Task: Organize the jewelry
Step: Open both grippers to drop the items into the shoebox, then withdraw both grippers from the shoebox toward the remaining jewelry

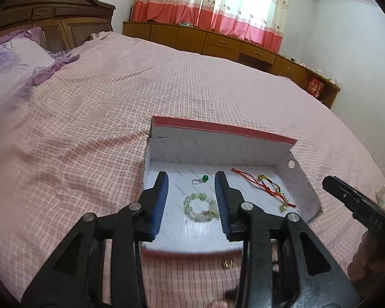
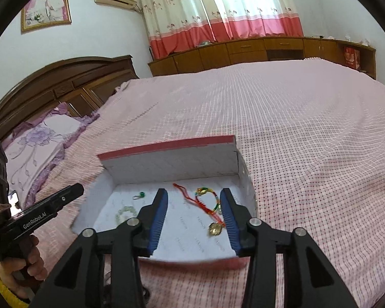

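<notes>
Left wrist view: the left gripper (image 1: 192, 179) is held over the open box (image 1: 218, 138) on the bed (image 1: 115, 102), its jaws spread wide and empty. The bead bracelet (image 1: 199, 206) lies flat on the box floor directly between and below them, a green pendant (image 1: 202, 179) just beyond. To the right, the red cord bracelet (image 2: 205, 201) is framed by the right gripper (image 2: 195, 197), whose jaws are likewise wide apart, holding nothing; its cord runs diagonally. A small gold piece (image 1: 228, 263) remains outside the box.
</notes>
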`<action>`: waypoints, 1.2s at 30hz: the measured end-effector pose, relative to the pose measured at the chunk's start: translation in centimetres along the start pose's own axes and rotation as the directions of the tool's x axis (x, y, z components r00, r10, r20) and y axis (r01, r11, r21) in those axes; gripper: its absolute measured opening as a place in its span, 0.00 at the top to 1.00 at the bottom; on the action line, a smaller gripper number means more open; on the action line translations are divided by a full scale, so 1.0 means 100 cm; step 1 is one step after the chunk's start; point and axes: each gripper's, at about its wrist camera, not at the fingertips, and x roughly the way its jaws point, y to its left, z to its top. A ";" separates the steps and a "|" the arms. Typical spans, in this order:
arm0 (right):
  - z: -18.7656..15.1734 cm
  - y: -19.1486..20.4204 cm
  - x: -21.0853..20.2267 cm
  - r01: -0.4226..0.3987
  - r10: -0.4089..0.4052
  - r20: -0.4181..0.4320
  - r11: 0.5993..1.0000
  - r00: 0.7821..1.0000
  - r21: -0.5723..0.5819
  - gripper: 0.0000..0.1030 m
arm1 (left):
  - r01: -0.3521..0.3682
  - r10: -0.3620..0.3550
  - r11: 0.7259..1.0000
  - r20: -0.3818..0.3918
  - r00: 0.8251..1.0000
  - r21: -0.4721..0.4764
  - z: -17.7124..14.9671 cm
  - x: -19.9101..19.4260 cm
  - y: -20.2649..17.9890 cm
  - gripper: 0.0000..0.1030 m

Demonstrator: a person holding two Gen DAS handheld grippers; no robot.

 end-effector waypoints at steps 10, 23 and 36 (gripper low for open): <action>-0.014 0.020 -0.053 -0.040 0.040 0.018 0.999 0.999 -0.005 0.52 | -0.011 0.010 1.000 -0.016 1.000 -0.024 -0.013 -0.038 0.007 0.71; -0.041 0.028 -0.091 -0.029 0.029 0.004 1.000 1.000 -0.011 0.50 | -0.012 0.011 1.000 -0.076 0.997 -0.010 -0.047 -0.064 0.014 0.70; -0.077 0.025 -0.101 0.015 -0.015 -0.026 1.000 1.000 0.002 0.46 | -0.004 0.004 1.000 -0.174 0.985 0.000 -0.091 -0.057 0.016 0.70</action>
